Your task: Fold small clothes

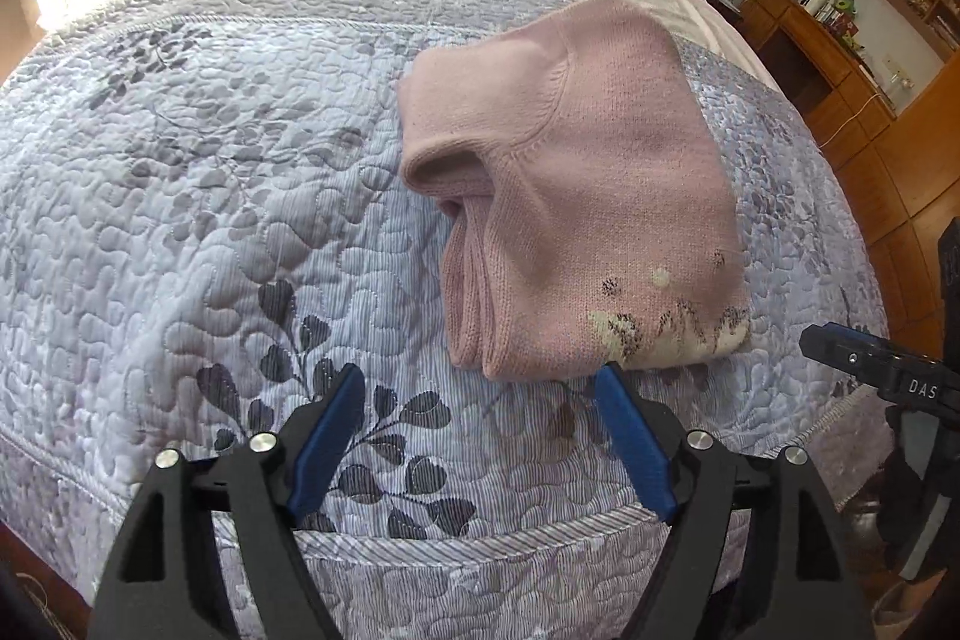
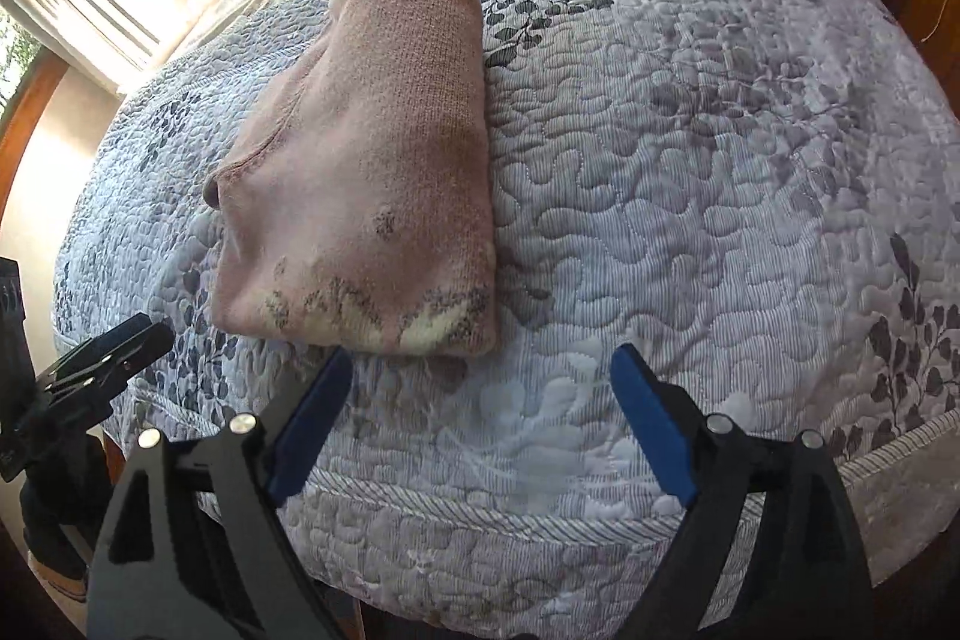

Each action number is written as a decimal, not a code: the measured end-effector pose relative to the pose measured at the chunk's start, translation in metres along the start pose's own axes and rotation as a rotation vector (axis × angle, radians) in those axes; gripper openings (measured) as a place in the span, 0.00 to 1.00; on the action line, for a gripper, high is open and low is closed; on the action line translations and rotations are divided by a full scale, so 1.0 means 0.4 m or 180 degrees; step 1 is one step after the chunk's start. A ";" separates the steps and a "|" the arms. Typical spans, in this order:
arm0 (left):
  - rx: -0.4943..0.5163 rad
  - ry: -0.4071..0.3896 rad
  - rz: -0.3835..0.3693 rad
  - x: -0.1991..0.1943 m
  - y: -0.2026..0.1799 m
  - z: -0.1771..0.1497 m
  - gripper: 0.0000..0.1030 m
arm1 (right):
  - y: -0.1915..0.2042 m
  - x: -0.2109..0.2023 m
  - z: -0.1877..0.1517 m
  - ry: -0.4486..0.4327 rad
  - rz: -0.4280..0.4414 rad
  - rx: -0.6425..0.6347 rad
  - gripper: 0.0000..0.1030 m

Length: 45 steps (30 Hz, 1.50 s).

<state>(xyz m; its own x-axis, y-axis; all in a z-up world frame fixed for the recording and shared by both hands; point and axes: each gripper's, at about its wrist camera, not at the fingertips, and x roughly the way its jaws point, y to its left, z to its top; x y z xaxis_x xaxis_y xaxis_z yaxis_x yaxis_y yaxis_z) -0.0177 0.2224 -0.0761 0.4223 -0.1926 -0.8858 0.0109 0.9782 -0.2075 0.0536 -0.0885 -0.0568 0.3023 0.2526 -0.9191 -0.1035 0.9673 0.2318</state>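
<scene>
Left wrist view: left gripper [image 1: 480,379] stands with jaws spread wide, holding nothing, above the quilted bedspread [image 1: 210,196]. Pink knit sweater [image 1: 576,196], folded into a compact bundle, lies flat on the bedspread just ahead of the fingertips and slightly to their right, its patterned hem nearest. Right gripper [image 2: 483,361] likewise has jaws apart and empty; in its view the sweater [image 2: 372,172] lies ahead and left, near its left blue pad [image 2: 312,424]. Neither gripper touches the garment.
</scene>
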 end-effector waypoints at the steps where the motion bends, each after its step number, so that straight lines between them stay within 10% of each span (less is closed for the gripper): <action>1: 0.0008 -0.0012 0.0043 -0.013 -0.008 -0.006 0.78 | 0.017 -0.014 -0.005 -0.0008 -0.0053 -0.0009 0.88; 11: 0.0024 -0.0118 0.0243 -0.142 -0.057 -0.056 0.82 | 0.172 -0.119 -0.061 -0.0277 -0.0558 -0.0287 0.91; 45: 0.0207 -0.0209 0.0496 -0.227 -0.138 -0.091 0.84 | 0.200 -0.208 -0.119 -0.0274 -0.0651 -0.0164 0.94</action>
<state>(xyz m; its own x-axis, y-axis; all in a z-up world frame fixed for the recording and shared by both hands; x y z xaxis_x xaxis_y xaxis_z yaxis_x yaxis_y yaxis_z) -0.0897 0.1832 0.0004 0.4817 -0.0348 -0.8756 -0.0017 0.9992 -0.0406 -0.0248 -0.0334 0.0232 0.4016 0.0545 -0.9142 -0.0791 0.9966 0.0247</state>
